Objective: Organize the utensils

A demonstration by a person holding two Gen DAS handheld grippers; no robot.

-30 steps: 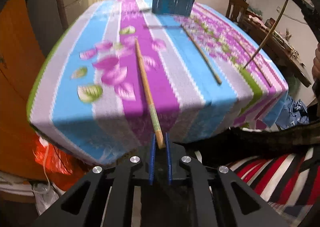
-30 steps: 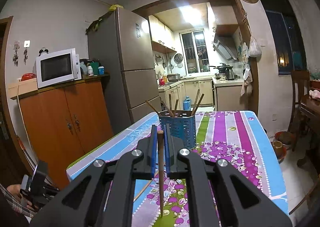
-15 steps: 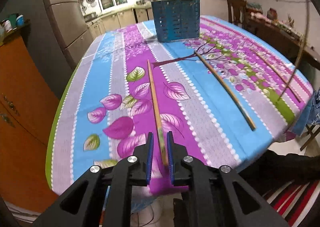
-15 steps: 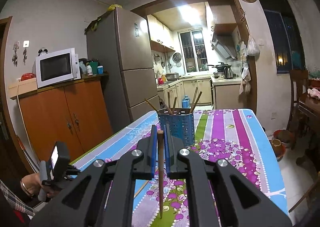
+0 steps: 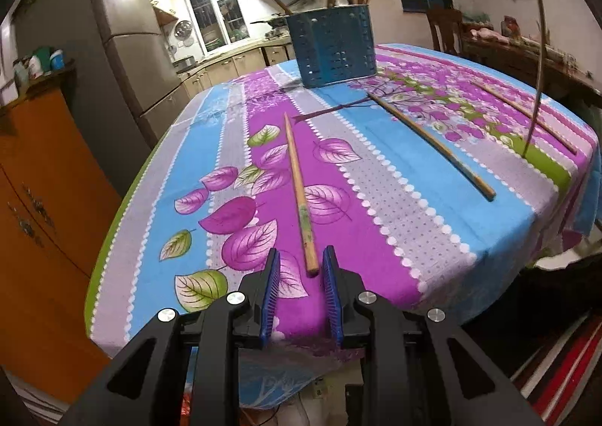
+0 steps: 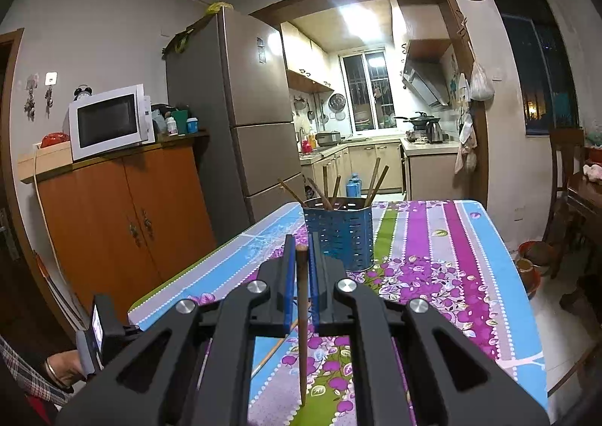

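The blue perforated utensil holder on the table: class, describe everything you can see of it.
The blue perforated utensil holder is a tall, roughly oval tub, seemingly metal, its wall punched with rows of small holes. It stands upright on the striped floral tablecloth, towards the table's far end. Several brown wooden chopsticks stand inside it, leaning outward at different angles above the rim. No gripper touches it; the loose chopsticks lying on the cloth are clear of it.

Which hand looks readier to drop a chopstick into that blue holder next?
Probably the right. The right gripper is already shut on a chopstick, facing the blue holder. The left gripper is opening, its chopstick lying on the table.
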